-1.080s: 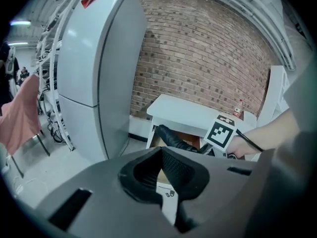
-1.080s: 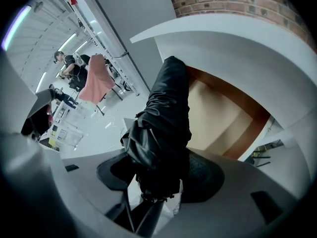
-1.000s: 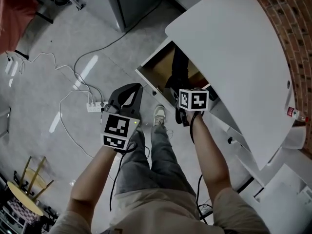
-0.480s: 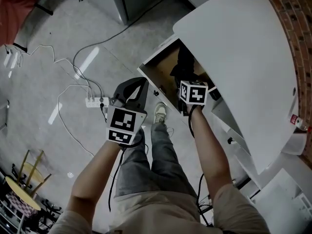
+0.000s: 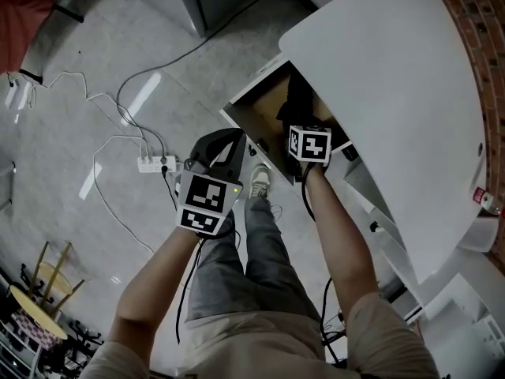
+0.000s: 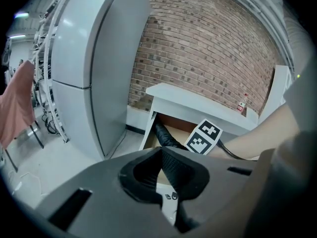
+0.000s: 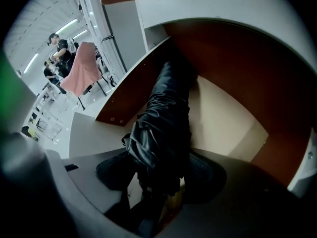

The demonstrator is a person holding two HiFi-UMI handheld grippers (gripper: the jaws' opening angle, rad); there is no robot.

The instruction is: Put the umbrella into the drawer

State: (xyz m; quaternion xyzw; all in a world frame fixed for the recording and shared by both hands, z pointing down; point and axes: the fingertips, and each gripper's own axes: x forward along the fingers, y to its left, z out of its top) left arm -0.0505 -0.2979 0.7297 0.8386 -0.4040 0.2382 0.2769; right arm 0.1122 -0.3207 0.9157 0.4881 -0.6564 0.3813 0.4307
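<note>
**A:** Where was the black folded fabric umbrella (image 7: 163, 113) at that point?

**B:** Its near end was pinched in the right gripper (image 7: 158, 173). The jaws stood wide on either side of the bunched fabric, with the pads against it. From there it ran away from the jaws into the open wooden drawer (image 7: 225, 125), which had reddish-brown walls and a pale bottom. It lay close to the wall at the left of the right gripper view. I couldn't tell whether its far tip touched the back.

**A:** And the drawer itself?

**B:** It stood pulled out from under the white curved desk top (image 5: 387, 85), as the head view showed. The right gripper's marker cube sat just over the drawer's front edge.

**A:** What about the left gripper (image 6: 162, 158)?

**B:** It held nothing. Its jaw tips met, leaving only a narrow wedge of a gap behind them. Through that gap the drawer front showed. It hung beside the right one, apart from the drawer, above the grey floor (image 5: 87, 77). A white power strip (image 5: 154, 164) and its cables lay near it.
</note>
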